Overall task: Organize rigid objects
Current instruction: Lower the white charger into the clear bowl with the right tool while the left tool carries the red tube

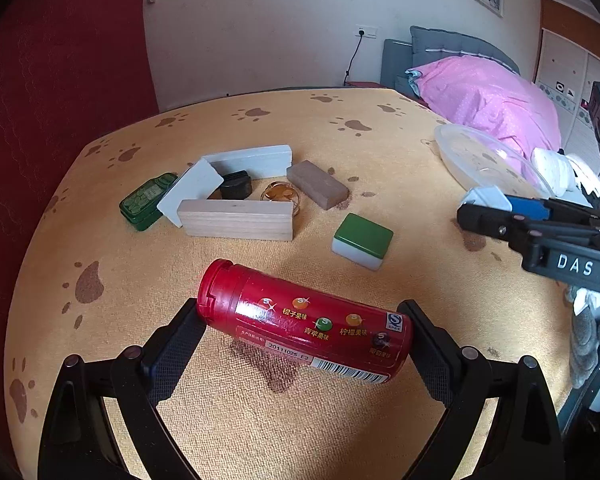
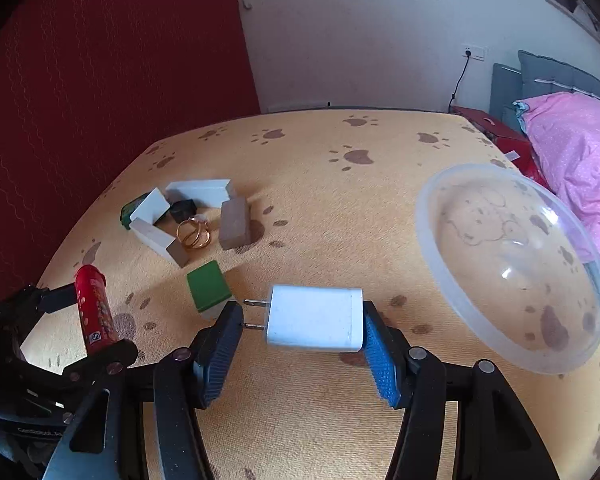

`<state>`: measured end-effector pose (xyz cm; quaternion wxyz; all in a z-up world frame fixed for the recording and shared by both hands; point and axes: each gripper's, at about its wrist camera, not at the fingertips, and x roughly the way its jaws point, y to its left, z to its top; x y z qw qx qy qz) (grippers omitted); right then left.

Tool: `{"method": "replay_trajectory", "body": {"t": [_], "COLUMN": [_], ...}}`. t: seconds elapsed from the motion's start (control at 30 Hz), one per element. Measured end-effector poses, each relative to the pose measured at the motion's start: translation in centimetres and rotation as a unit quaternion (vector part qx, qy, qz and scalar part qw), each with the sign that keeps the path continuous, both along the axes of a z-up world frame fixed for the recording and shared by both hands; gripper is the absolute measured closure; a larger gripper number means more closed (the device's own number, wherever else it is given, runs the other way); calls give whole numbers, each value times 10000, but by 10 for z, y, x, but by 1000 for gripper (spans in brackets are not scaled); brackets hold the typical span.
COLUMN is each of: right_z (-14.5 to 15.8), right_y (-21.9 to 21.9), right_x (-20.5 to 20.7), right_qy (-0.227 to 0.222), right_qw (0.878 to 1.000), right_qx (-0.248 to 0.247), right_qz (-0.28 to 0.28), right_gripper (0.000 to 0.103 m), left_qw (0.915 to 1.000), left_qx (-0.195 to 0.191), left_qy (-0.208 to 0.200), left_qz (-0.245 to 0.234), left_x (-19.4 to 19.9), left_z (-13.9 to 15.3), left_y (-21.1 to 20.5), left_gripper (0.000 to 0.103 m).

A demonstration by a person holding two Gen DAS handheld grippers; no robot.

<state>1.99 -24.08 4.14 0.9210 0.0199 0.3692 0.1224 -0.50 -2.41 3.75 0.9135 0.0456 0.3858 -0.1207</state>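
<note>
Both claws loaded, left claw (image 1: 305,334) clamping red tube (image 1: 303,326), right claw (image 2: 301,320) clamping white charger (image 2: 313,318); clear bowl (image 2: 435,256) empty, blocks left of it unsorted.

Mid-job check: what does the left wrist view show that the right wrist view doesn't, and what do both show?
Only the left wrist view: the printed label and barcode on the red canister clamped in the left tongs, and the whole top of the green tin.

Only the right wrist view: the white charger gripped endwise, its prongs against one pad of the right tongs, and the whole rim of the clear bowl.

Both: the paw-print cloth, the green-topped tile, the brown block, and the wooden blocks fencing small items.
</note>
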Motion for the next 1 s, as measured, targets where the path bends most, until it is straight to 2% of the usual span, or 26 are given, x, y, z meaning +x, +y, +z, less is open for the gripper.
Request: {"method": "replay_trajectory", "body": {"t": [0.27,0.53,0.93,0.97,1.0], "right_z": [13,4,-10,-11,-12], "right_y": [-52,-103,-143,-145,-146], "right_x": [2,7,13,13,13], "right_qy": [-255,-222,-69,-58,-56], "right_qw": [9976,9918,9873,9873,9872], "right_qx": [5,-9,51,63,75], "right_qz": [-645,-1257,-1586,-1586,-1595], "right_gripper": [41,41,40,40,35], "left_qw": [9999,9993,9980,9978,9977], "left_qx": [99,204,306,315,324], "left_qy": [10,-10,15,13,11], "left_qz": [-116,-303,-562,-581,-599], "left_x": [1,3,6,6,7], "left_z": [3,7,9,9,9], "left_y": [-19,-43,-78,-80,-83], "left_gripper": [7,7,7,7,7]}}
